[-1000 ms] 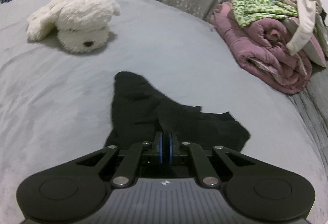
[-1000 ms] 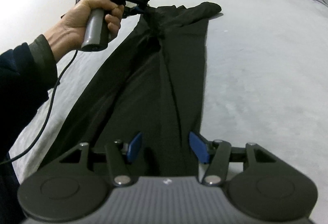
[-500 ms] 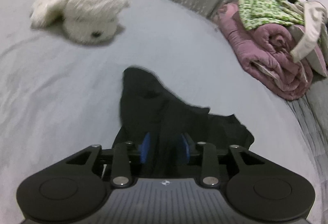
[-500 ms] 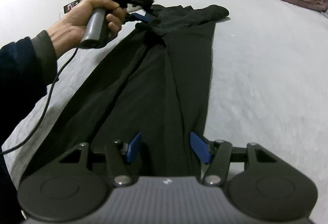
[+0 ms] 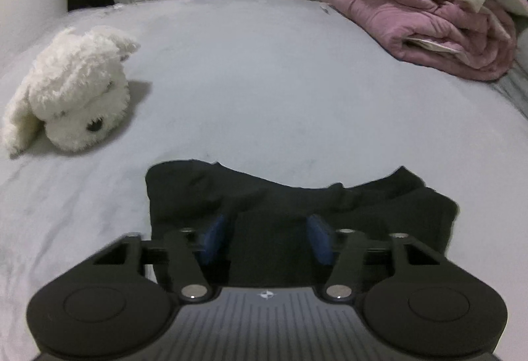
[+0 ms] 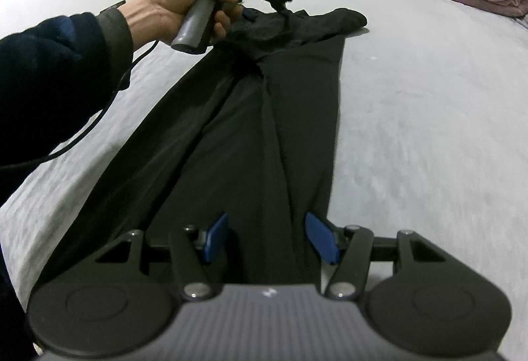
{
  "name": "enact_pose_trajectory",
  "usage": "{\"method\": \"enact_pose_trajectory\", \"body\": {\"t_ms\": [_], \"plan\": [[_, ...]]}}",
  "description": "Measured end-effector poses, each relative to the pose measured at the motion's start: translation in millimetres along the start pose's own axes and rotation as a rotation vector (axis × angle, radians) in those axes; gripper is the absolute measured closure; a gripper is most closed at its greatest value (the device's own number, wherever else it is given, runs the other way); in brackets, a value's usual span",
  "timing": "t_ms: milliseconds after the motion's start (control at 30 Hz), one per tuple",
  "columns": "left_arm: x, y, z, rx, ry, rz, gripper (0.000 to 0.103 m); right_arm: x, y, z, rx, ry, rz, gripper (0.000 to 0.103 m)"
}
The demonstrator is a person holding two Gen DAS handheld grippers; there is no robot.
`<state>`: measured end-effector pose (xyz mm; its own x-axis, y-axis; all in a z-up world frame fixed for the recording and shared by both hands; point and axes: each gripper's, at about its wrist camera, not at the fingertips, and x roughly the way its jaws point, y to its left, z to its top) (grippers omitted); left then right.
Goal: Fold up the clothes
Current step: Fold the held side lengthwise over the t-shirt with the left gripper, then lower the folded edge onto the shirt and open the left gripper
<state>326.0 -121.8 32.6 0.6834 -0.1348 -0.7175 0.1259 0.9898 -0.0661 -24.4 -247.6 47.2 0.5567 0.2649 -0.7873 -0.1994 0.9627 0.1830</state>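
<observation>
Black trousers (image 6: pixel 257 130) — flat on the bed (image 6: pixel 429 113). Left hand-held gripper (image 5: pixel 265 239) and right hand-held gripper (image 6: pixel 267 239): both open, empty. Pinch each end squarely before folding.

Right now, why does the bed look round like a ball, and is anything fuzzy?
Left wrist view: fisheye lens bulges the bed; the plush dog casts a soft shadow. Right wrist view: the bed's right edge smears, and the black pants hide detail.

Bare bedsheet (image 5: pixel 264 80) ahead; plush toy (image 5: pixel 72 90) left, quilt pile (image 5: pixel 429 17) right.
</observation>
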Motion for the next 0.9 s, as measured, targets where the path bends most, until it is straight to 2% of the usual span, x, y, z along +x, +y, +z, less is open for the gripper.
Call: {"method": "enact_pose_trajectory", "body": {"t_ms": [33,100,167,267,400,433,533,567,733,800,833,900], "plan": [[1.0,-0.2,-0.4,-0.002,0.003,-0.007,0.098,0.5,0.0,0.1,-0.002,0.001,-0.003,0.053],[-1.8,1.8,0.4,-0.019,-0.016,-0.006,0.103,1.0,-0.4,0.5,-0.003,0.001,-0.017,0.059],[-8.5,7.0,3.4,-0.045,-0.052,0.001,0.103,0.9,-1.6,0.9,0.001,0.0,-0.028,0.069],[-17.0,17.0,7.5,-0.086,-0.103,0.017,0.103,-0.3,-5.1,1.3,0.021,-0.004,-0.03,0.076],[-14.8,29.0,10.2,-0.112,-0.084,-0.017,0.103,-1.2,-4.9,0.4,0.026,-0.008,-0.032,0.076],[-13.3,31.6,10.6,-0.122,-0.068,-0.036,0.1,-1.4,-4.5,-0.2,0.023,-0.008,-0.032,0.074],[-8.5,36.0,10.3,-0.14,-0.008,-0.089,0.064,-1.5,-3.8,-0.1,0.016,-0.011,-0.032,0.071],[-9.0,34.2,9.2,-0.119,-0.006,-0.078,0.06,-1.5,-3.4,-0.3,0.012,-0.011,-0.034,0.071],[-9.2,28.7,5.0,-0.046,0.01,-0.045,0.058,0.8,-5.1,2.5,0.01,-0.008,-0.031,0.07],[-8.9,25.5,1.3,-0.031,0.016,-0.066,0.062,0.7,-4.6,4.5,0.01,-0.008,-0.031,0.07],[-8.4,23.3,-0.7,-0.021,0.017,-0.065,0.068,0.7,-4.3,5.4,0.01,-0.008,-0.031,0.07],[-7.5,19.0,-4.6,-0.001,0.018,-0.063,0.07,1.0,-3.6,6.9,0.01,-0.007,-0.031,0.07]]}}
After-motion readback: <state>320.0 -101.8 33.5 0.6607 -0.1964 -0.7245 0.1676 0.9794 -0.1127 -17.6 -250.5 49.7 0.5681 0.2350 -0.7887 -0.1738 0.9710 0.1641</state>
